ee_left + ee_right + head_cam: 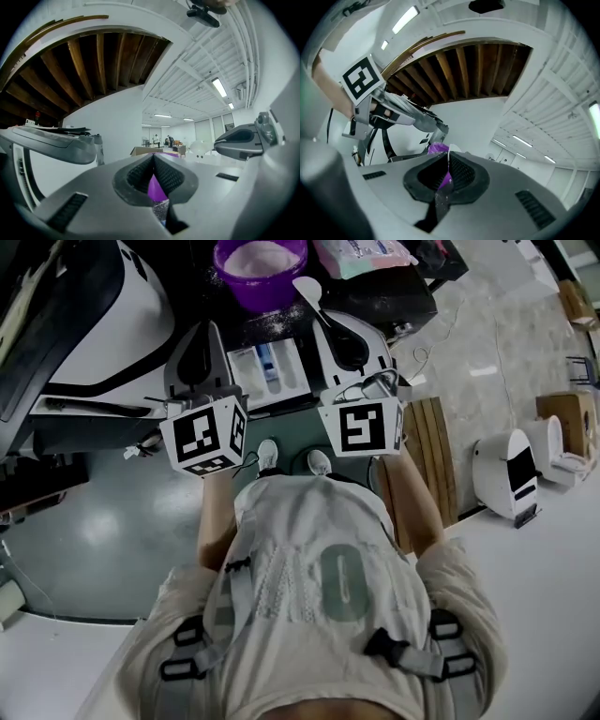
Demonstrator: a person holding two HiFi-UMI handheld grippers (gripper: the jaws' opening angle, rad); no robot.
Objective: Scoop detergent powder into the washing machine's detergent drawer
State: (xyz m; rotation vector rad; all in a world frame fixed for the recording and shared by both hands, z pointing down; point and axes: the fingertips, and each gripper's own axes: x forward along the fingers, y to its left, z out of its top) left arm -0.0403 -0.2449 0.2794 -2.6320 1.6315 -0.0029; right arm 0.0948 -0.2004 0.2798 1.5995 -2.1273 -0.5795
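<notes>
A purple bowl (260, 268) of white detergent powder stands on the dark top at the far side. Just below it the washing machine's detergent drawer (267, 371) is pulled out, its compartments showing between the two grippers. My right gripper (343, 341) is shut on the handle of a white spoon (307, 292), whose scoop end lies beside the bowl's right rim. In the right gripper view the spoon (448, 159) shows as a thin white edge between the jaws (446, 176). My left gripper (201, 341) is shut with nothing in it, left of the drawer; purple shows past its jaws (154, 176).
The white and black washing machine body (94, 324) fills the upper left. A pink packet (361, 254) lies right of the bowl. A wooden board (436, 446) and small white appliances (506, 470) stand on the floor at right. The person's shoes (267, 456) are below the drawer.
</notes>
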